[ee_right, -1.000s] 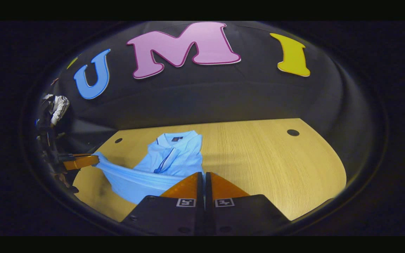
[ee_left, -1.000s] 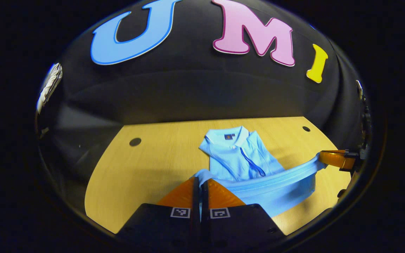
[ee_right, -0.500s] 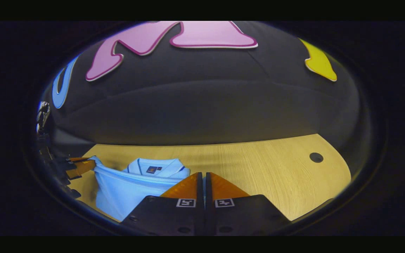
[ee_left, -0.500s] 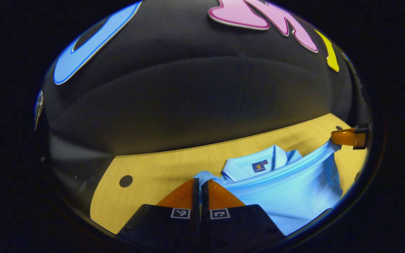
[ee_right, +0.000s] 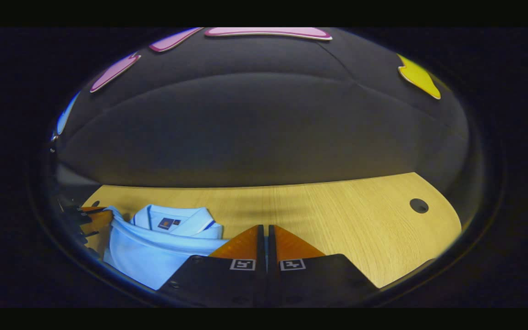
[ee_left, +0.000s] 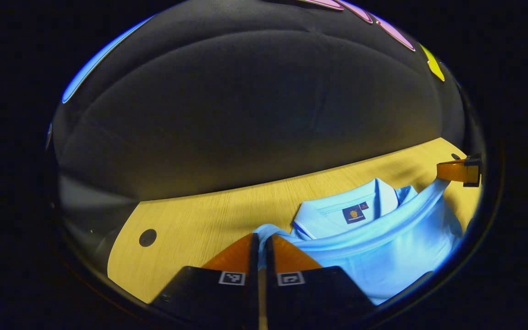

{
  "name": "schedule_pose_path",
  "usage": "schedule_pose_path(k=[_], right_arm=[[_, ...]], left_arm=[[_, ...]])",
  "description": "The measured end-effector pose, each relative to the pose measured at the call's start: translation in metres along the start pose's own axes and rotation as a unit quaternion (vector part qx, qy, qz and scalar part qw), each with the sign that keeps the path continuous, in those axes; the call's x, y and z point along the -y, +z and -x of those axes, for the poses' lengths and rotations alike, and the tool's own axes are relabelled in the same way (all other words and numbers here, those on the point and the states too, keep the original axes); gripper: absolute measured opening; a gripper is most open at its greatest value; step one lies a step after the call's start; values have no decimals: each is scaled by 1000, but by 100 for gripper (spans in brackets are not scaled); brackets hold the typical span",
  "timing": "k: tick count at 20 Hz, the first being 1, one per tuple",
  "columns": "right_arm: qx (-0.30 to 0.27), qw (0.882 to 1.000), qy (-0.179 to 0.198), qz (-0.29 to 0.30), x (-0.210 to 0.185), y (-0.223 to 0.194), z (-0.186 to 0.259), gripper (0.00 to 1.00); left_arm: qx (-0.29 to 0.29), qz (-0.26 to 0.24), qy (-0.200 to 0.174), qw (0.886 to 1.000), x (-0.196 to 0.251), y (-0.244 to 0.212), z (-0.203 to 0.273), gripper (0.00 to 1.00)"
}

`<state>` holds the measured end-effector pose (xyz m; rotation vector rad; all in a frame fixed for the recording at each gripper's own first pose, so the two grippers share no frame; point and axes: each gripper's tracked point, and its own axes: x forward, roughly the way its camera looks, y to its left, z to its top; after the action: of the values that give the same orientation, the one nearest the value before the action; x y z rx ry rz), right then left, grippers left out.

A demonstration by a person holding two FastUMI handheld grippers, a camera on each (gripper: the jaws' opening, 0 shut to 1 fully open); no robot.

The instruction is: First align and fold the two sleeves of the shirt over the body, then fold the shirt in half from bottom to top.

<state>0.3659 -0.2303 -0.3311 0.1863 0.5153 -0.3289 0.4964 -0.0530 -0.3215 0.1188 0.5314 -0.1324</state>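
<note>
With sleeves seemingly tucked under, near the finish: light-blue polo shirt (ee_left: 383,247) hem, clenched by left gripper (ee_left: 260,238) and right gripper (ee_right: 265,229), drawn up just short of collar (ee_left: 337,213); lowering, releasing left.

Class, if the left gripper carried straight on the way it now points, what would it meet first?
Likely the bare wooden table just beyond the left gripper, then the black booth wall; the shirt it pinches lies off to one side. Depth is unclear.

I can't see the shirt's (ee_left: 383,247) front — the lifted bottom part covers the body and sleeves up to the collar (ee_left: 337,213). In the right gripper view the shirt (ee_right: 145,252) is cut off at the lower left, and the left gripper (ee_right: 90,217) there is too dark and small to make out.
</note>
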Motion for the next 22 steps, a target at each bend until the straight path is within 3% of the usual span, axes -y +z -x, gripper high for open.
schedule_pose_path(k=[1,4,5,8,14,16,17,18,22], right_arm=[[-3,1000,11,-17,-4,0,2,22],[14,1000,-8,-9,9,9,2,58],[31,999,-16,-7,12,20,6,82],[57,998,-26,-21,19,42,26,82],[131,989,-15,-62,21,70,113,83],[158,986,-14,-57,24,83,153,86],[174,983,-10,-51,22,90,175,77],[185,982,-4,-45,19,96,197,86],[198,978,42,-44,-4,108,296,85]], left_arm=[[5,3,11,1000,-5,1,1,29],[40,11,42,998,-22,19,7,96],[51,10,49,997,-26,25,10,98],[59,4,57,997,-32,35,28,99],[162,78,44,983,-39,79,123,99],[197,98,35,975,-43,92,171,99],[215,106,33,970,-46,96,195,99],[225,114,31,967,-47,99,220,99],[247,124,30,961,-50,93,340,98]])
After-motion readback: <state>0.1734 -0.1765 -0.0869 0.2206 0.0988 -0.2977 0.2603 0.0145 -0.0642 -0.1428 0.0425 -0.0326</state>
